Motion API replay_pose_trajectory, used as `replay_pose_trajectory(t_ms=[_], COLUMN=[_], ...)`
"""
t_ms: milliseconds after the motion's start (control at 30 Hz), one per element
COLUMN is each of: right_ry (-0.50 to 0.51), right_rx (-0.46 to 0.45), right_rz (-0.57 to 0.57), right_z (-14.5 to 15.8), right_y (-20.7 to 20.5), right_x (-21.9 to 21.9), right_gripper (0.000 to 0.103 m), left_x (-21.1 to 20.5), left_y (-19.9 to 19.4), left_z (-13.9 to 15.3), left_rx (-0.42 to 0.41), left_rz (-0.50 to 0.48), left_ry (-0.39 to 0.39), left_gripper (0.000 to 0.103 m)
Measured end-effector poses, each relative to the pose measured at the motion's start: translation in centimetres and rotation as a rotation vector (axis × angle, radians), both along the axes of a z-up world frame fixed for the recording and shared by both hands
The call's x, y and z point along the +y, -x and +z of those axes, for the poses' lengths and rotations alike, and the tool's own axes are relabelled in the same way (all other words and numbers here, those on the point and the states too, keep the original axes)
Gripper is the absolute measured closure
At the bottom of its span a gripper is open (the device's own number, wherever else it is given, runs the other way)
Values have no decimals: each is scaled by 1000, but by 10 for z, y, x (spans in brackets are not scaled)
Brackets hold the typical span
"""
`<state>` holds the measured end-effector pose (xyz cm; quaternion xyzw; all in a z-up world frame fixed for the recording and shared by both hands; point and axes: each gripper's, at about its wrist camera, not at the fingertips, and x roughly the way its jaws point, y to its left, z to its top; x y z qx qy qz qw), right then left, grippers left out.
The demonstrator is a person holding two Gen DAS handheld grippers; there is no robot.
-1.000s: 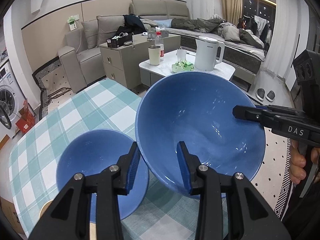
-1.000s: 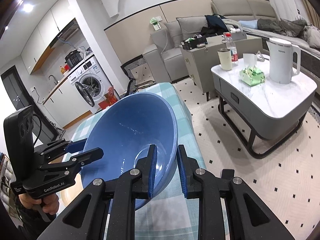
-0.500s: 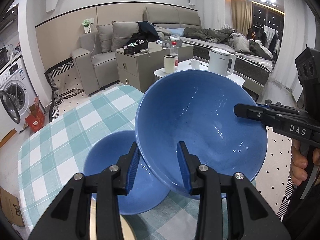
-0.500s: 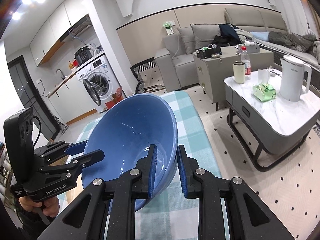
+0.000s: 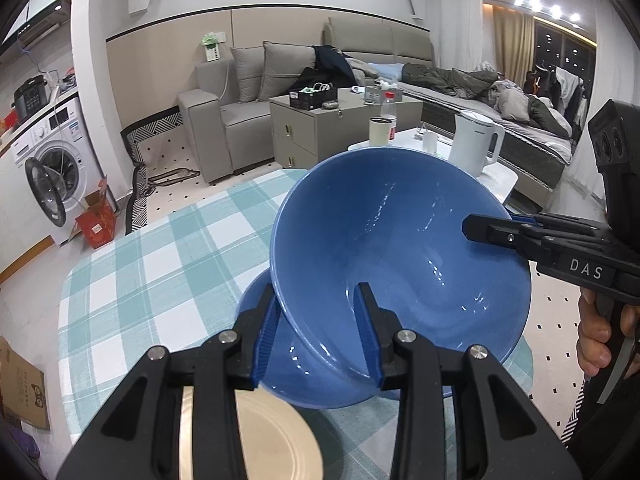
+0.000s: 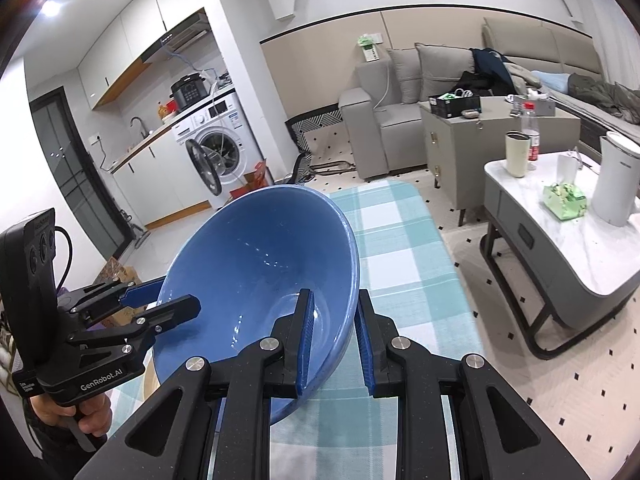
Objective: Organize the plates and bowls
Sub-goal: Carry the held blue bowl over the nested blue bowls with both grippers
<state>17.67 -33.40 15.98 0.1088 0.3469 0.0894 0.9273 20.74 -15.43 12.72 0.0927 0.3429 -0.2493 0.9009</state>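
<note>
Carrying big blue bowl, rim clamped by left gripper and right gripper; next, lowering squarely into smaller bowl.

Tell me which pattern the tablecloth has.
The tablecloth has teal-and-white checks, best seen in the left wrist view.

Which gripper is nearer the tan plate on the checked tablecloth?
Left. The left gripper hangs right above the tan plate; the right gripper grips the big blue bowl's far rim.
</note>
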Motion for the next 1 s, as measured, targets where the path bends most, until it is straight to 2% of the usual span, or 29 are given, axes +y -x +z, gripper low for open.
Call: replay_pose_trajectory(t_ms=[367,1000], right_ry=[-23,5], right_rx=[42,112], right_rz=[46,43], right_z=[-18,-50], right_y=[-27,-46], right_x=[25,40], right_gripper=[82,82], left_x=[26,32], left_y=[-12,-32], left_z=[-18,-48], left_rx=[46,106], left_rz=[58,79], left_ry=[4,-17], left_gripper=[66,66])
